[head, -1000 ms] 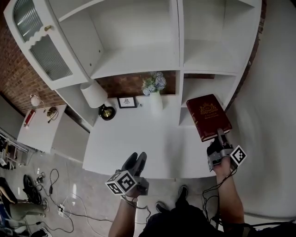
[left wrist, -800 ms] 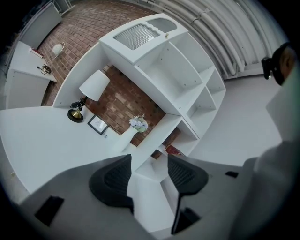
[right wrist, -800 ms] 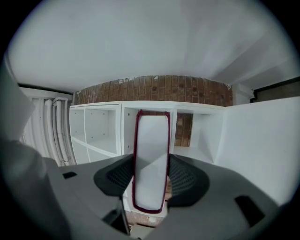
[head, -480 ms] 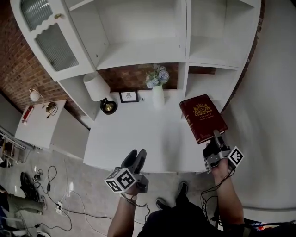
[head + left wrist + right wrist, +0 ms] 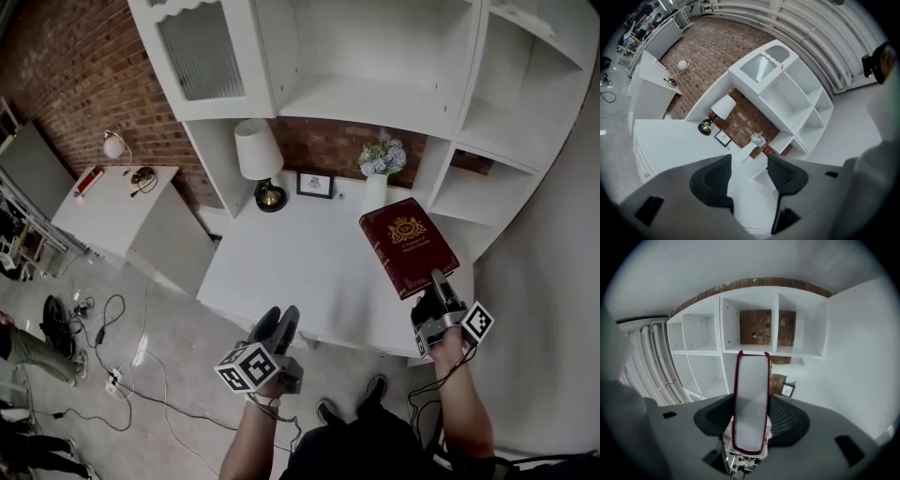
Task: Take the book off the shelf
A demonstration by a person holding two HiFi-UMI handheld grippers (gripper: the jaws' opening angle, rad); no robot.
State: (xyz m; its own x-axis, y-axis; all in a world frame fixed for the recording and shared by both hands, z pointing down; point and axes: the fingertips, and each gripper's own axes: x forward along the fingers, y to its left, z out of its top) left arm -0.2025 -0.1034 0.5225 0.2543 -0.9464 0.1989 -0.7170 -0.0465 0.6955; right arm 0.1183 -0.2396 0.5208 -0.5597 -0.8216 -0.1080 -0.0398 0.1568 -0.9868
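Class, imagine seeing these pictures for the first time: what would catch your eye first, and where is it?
The dark red book with its gold crest stands out, clamped in the right gripper over the white desk, clear of the shelf unit. At the desk's back, a lamp and a vase of flowers sit against the red brick wall.

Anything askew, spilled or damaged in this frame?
Nothing stands out. The red book is clamped in the right hand-held gripper over the desk; the lamp, picture frame and vase stand upright.
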